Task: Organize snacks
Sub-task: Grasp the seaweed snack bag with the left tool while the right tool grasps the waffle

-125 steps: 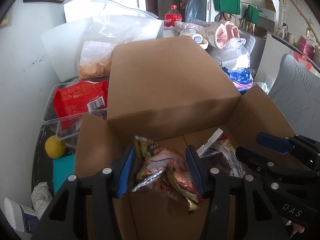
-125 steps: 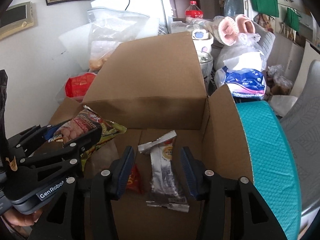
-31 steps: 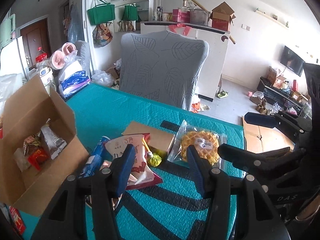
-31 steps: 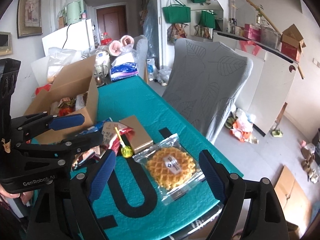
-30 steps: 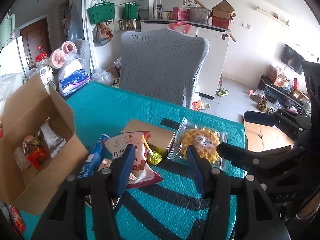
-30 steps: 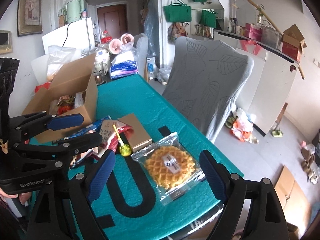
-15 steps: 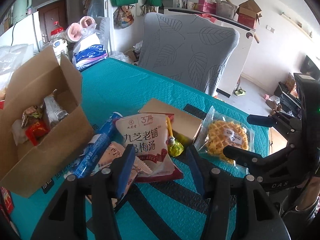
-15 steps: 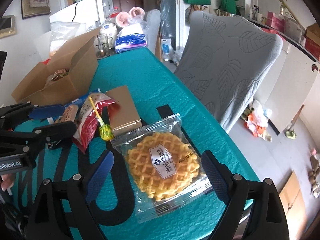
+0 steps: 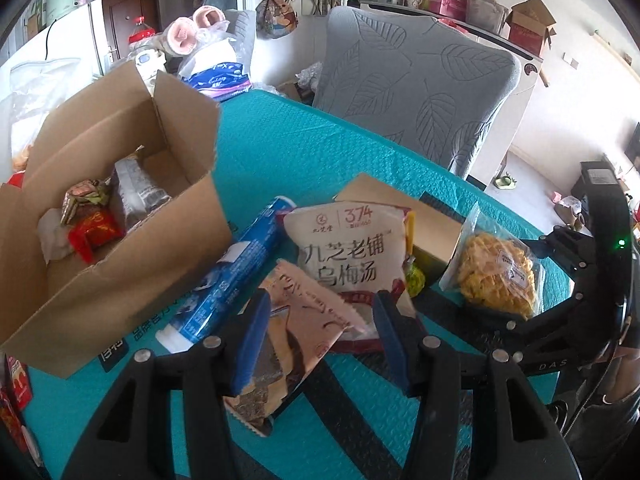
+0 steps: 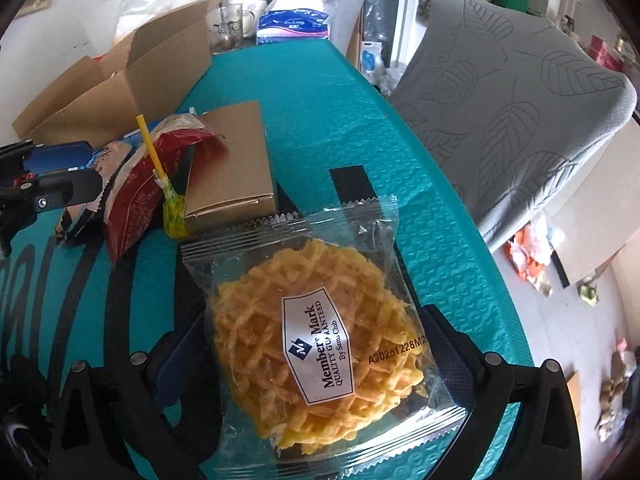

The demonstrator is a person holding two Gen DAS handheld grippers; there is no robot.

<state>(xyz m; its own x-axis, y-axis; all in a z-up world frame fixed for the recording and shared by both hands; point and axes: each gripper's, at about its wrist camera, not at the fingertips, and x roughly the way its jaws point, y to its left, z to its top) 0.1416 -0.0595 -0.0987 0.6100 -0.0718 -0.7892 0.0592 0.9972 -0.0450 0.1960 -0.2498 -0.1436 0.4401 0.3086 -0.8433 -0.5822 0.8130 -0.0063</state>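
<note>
- Teal tabletop [image 10: 404, 168] lies bare between the snacks and its chair-side edge.
- My right gripper [image 10: 320, 356] spreads wide around the waffle packet [image 10: 316, 344], pads apart from it, having just widened.
- My left gripper [image 9: 320, 336] hangs part-open over a brown pouch [image 9: 288, 344], gripping nothing.
- Cardboard box [image 9: 120, 248] stands open, left.

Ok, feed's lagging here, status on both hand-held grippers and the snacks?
Right hand-held gripper open, straddling waffle pack. Left hand-held gripper open over brown packet. Cardboard box part filled. Nothing blocking.
</note>
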